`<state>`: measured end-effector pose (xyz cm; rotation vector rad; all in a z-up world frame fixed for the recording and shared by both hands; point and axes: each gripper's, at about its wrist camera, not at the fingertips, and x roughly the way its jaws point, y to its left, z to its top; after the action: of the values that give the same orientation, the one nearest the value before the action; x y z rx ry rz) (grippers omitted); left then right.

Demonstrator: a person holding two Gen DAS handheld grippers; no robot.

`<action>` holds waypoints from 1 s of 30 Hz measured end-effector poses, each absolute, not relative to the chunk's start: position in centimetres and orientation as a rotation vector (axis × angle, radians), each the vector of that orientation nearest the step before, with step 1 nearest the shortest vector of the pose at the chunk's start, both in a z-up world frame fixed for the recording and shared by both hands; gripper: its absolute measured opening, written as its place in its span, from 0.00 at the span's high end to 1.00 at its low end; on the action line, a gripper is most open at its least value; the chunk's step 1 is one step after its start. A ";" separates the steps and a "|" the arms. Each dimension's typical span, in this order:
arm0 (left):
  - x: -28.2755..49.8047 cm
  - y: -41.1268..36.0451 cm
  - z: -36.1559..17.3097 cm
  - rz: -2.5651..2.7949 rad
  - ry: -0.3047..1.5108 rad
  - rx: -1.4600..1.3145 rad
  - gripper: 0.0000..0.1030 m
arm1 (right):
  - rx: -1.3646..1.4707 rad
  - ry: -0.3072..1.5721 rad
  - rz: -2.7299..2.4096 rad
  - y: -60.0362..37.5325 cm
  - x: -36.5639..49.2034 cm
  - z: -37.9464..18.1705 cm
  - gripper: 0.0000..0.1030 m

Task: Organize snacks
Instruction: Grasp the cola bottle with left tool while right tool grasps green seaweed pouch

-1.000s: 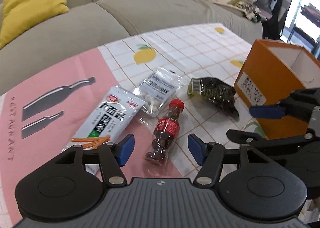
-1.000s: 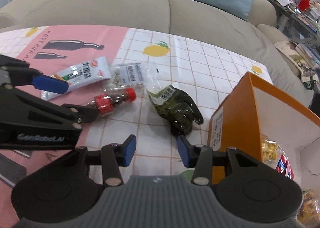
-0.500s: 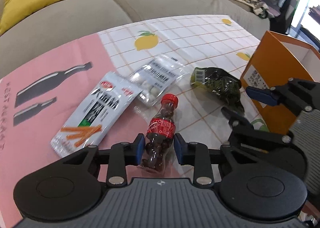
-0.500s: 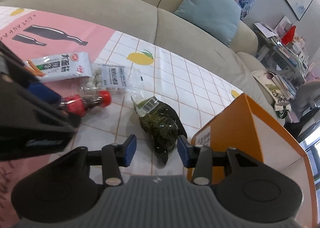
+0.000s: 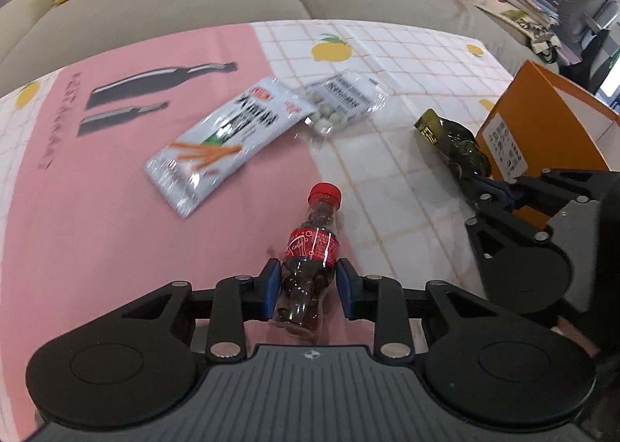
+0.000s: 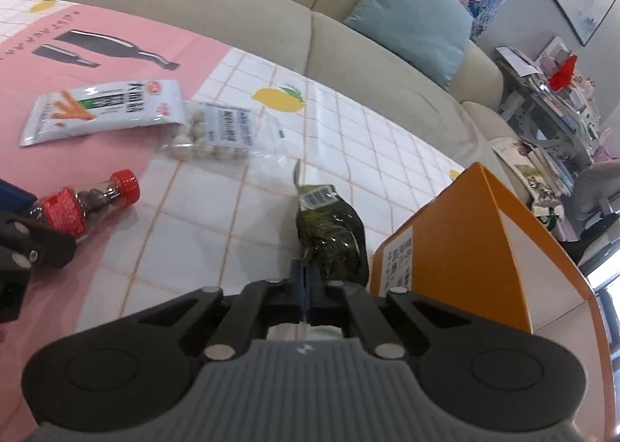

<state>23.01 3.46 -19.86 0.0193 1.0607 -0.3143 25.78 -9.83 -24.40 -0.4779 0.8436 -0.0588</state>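
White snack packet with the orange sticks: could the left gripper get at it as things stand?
Probably not yet. The left gripper is shut on the cola-bottle candy, so its jaws are occupied, though nothing lies over the white snack packet.

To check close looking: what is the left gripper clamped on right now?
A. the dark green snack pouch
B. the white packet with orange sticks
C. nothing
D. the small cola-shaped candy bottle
D: the left gripper has its blue pads pressed against both sides of the candy bottle.
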 end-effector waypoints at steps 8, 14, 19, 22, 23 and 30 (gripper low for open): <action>16.9 5.4 -19.2 -0.217 1.096 -0.016 0.67 | -0.370 0.930 0.115 -9.2 19.0 -22.1 1.00; 13.6 7.0 -19.0 -0.158 1.142 -0.116 0.67 | -0.261 1.021 0.255 -8.9 14.5 -21.0 1.00; 11.9 6.7 -19.2 -0.154 1.140 -0.108 0.67 | -0.246 1.012 0.340 -8.3 11.4 -20.6 1.00; 11.4 6.6 -19.3 -0.153 1.129 -0.096 0.67 | -0.263 0.994 0.357 -8.1 10.9 -20.5 1.00; 11.4 6.5 -19.3 -0.153 1.129 -0.092 0.67 | -0.270 0.986 0.364 -8.0 10.7 -20.4 1.00; 10.9 6.0 -18.6 -0.206 1.053 -0.060 0.49 | -0.317 0.870 0.408 -7.7 9.5 -19.1 0.65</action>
<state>10.91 6.02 -18.63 -0.0599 1.0530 -0.2060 9.50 -7.72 -19.14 -0.3175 0.8702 0.4075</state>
